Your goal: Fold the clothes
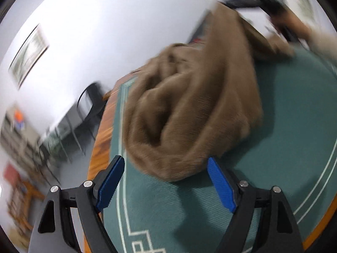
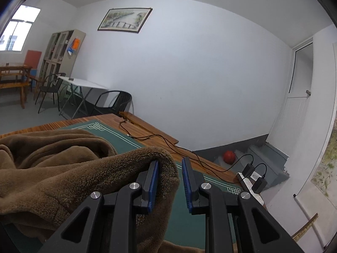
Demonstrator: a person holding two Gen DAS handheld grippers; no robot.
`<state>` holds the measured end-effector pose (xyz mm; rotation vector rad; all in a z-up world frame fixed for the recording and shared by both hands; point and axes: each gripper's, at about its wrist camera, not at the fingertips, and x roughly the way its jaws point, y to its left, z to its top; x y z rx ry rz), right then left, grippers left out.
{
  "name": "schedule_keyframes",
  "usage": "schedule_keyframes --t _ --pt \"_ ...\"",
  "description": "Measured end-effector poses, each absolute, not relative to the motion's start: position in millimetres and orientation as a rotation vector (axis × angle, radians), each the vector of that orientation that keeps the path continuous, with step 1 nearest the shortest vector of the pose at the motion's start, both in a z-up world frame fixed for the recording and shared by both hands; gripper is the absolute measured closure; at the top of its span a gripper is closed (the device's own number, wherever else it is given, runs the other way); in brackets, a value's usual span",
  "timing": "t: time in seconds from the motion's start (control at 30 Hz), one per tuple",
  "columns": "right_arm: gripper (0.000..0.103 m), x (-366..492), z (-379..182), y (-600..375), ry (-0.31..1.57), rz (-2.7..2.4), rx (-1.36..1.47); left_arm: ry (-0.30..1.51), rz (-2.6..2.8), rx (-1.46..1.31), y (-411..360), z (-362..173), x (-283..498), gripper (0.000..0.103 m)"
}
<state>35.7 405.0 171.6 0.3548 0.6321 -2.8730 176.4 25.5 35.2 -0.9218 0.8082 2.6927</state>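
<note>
The brown fleece garment [image 1: 189, 109] lies bunched on the table [image 1: 284, 137], soft and floppy; best gripped at an edge. Left tongs [image 1: 166, 168] gape wide; right tongs [image 2: 169, 168] stand apart, fleece draped over one finger.

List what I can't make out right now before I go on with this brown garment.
- Garment type: the brown fleece garment lies bunched; motion blur in the left wrist view.
- Right gripper grasp: fleece drapes over its left finger, so whether anything sits between the fingers is unclear in the right wrist view.
- Garment's full extent: cut off by the frame edge.
- Left gripper: open, empty.
</note>
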Motion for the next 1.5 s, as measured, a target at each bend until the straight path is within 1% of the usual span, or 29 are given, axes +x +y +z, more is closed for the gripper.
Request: schedule_keyframes --t 0.07,0.2,0.27,0.3,0.33,0.37,0.4,0.43,0.53,0.6,0.67,0.7,0.77,0.8,0.83,0.9,1.03,1.13,1.17,1.27,1.5 --pt "0.08 28 172 406 0.633 -2.875 0.368 0.896 2.656 -0.926 32 29 170 0.019" --pt "0.08 21 168 415 0.576 -2.875 0.4 1.073 2.605 -0.938 40 17 155 0.019" --pt "0.08 18 165 420 0.549 -2.873 0.417 1.138 2.583 -0.948 41 12 148 0.026" --pt "0.08 17 163 422 0.539 -2.872 0.426 1.164 2.581 -0.953 42 11 145 0.038" --pt "0.08 16 161 425 0.523 -2.869 0.438 1.187 2.588 -0.961 42 10 141 0.059" --pt "0.08 15 159 428 0.501 -2.867 0.449 1.181 2.619 -0.964 40 12 135 0.074" --pt "0.08 14 158 431 0.477 -2.864 0.459 1.17 2.652 -0.967 37 14 129 0.075" --pt "0.079 13 157 434 0.448 -2.858 0.467 1.118 2.692 -0.963 33 20 125 0.075" --pt "0.079 15 155 448 0.372 -2.822 0.49 0.794 2.873 -0.913 4 56 111 0.079" --pt "0.079 16 151 453 0.347 -2.766 0.524 0.533 2.973 -0.851 -23 87 106 0.08" --pt "0.076 18 145 456 0.334 -2.706 0.56 0.318 3.027 -0.803 -46 114 96 0.08" --pt "0.072 19 142 457 0.331 -2.678 0.578 0.246 3.036 -0.787 -54 121 93 0.08" --pt "0.06 21 137 459 0.328 -2.631 0.609 0.121 3.046 -0.765 -72 133 79 0.08" --pt "0.042 23 134 461 0.331 -2.62 0.617 0.094 3.051 -0.763 -72 136 75 0.08" --pt "0.031 27 131 462 0.341 -2.603 0.625 0.071 3.056 -0.763 -71 139 72 0.08" --pt "0.027 35 125 464 0.374 -2.562 0.639 0.013 3.06 -0.775 -74 143 62 0.08" --pt "0.026 52 113 468 0.437 -2.48 0.665 -0.118 3.046 -0.809 -68 136 70 0.08" --pt "0.026 65 104 471 0.483 -2.417 0.683 -0.178 3.032 -0.817 -71 126 72 0.08" --pt "0.026 69 100 467 0.527 -2.396 0.686 -0.194 3.027 -0.819 -71 124 71 0.08" --pt "0.026 76 82 441 0.721 -2.378 0.652 -0.184 3.025 -0.821 -70 123 71 0.08" --pt "0.026 82 75 399 1.001 -2.56 0.389 -0.154 3.026 -0.831 -73 127 74 0.08"
